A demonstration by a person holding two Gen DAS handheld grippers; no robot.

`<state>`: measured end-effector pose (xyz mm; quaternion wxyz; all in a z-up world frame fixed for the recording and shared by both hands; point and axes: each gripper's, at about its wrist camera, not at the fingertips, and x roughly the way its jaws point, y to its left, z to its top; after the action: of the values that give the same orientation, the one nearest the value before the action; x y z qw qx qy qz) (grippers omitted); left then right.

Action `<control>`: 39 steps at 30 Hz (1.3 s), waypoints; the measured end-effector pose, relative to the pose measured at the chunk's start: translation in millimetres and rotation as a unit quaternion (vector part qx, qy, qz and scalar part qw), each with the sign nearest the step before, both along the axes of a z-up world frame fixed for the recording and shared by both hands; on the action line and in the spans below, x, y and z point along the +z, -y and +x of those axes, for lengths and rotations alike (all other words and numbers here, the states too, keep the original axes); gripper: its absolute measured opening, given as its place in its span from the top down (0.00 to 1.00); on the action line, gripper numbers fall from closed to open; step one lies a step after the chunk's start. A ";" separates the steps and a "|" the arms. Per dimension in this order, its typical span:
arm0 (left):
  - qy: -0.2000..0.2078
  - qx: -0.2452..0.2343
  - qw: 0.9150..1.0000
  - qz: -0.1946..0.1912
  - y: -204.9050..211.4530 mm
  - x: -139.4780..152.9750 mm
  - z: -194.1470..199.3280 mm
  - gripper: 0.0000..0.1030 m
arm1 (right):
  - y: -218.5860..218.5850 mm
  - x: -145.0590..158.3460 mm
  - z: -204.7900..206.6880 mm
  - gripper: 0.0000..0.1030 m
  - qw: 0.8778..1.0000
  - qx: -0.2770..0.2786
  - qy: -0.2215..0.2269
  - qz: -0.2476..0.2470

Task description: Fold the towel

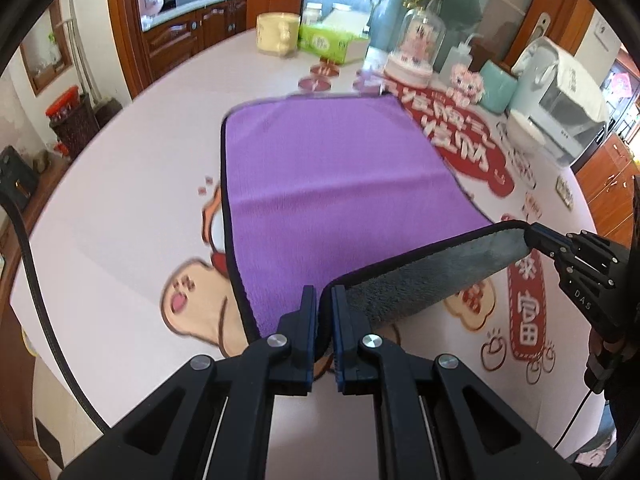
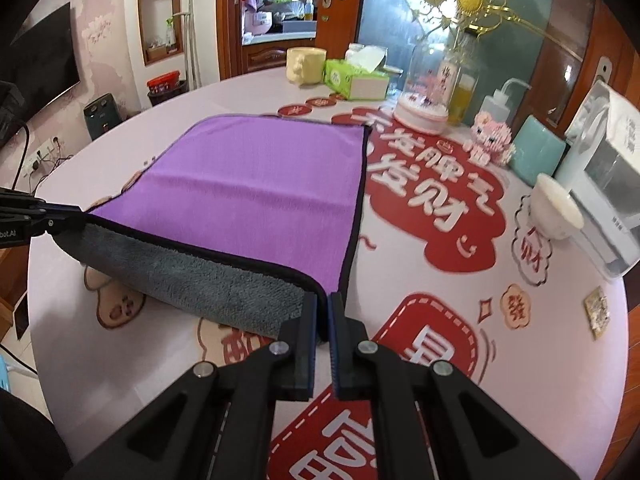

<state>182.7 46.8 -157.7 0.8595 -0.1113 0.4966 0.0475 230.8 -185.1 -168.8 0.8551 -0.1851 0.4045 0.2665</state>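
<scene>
We see a dining room with wooden cabinets and doors behind a round table (image 2: 400,240) whose pale cover carries red cartoon prints. The purple towel (image 2: 256,184) lies across the table's middle, its far part flat on the cover, its near edge lifted so that the grey underside faces us. Along the far rim stand a white appliance (image 2: 612,184), a green tissue box (image 2: 354,78), a cream mug (image 2: 306,65), a glass dome (image 2: 426,92) and a white bowl (image 2: 554,212). Our left gripper (image 1: 324,312) pinches the towel's near left corner — fingers drawn narrow on the hem. Our right gripper (image 2: 323,316) clamps the near right corner likewise; the raised edge hangs taut between them.
</scene>
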 end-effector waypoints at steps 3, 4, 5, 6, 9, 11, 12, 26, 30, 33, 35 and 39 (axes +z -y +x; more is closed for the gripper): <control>0.019 0.004 1.000 0.007 -4.2 18.6 7.0 0.95 | -4.3 15.3 5.0 0.95 1.000 -0.003 0.012 0.007; 0.025 0.005 1.000 0.010 -6.4 24.3 10.0 0.95 | -7.2 21.9 7.2 0.95 1.000 -0.003 0.020 0.008; 0.032 0.005 0.999 0.013 -8.6 29.8 12.6 0.95 | -9.1 26.3 9.1 0.95 1.000 -0.002 0.025 0.010; 0.040 0.006 0.999 0.018 -10.6 36.0 16.1 0.95 | -11.1 31.1 11.6 0.95 0.999 -0.003 0.030 0.011; 0.063 0.012 0.997 0.033 -21.0 52.7 26.5 0.95 | -18.2 46.6 21.3 0.95 0.999 -0.003 0.047 0.020; 0.076 0.017 0.996 0.039 -27.7 61.1 33.8 0.95 | -23.9 56.8 29.8 0.95 0.998 -0.003 0.062 0.022; 0.086 0.020 0.995 0.042 -32.9 66.9 38.6 0.95 | -26.3 61.0 33.8 0.95 0.997 -0.003 0.068 0.025; 0.103 0.038 0.993 0.050 -79.1 63.2 98.2 0.95 | -66.3 79.1 92.5 0.95 0.992 0.016 0.123 0.032; 0.055 0.025 0.998 0.018 -84.8 30.3 115.1 0.95 | -75.9 77.1 93.2 0.95 0.991 0.033 0.128 0.030; 0.038 0.021 0.999 0.008 -84.1 11.1 124.1 0.95 | -80.4 75.5 94.1 0.95 0.991 0.038 0.126 0.030; 0.026 0.016 1.000 0.002 -82.8 -0.2 132.2 0.95 | -82.4 73.4 96.9 0.95 0.991 0.039 0.124 0.030; -0.006 0.004 1.000 -0.004 -78.4 -24.6 150.9 0.92 | -86.3 69.7 103.9 0.95 0.992 0.037 0.120 0.033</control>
<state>333.6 125.3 -182.2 0.8559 -0.1164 0.5015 0.0494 334.7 -98.8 -99.1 0.8925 -0.2026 0.2830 0.2868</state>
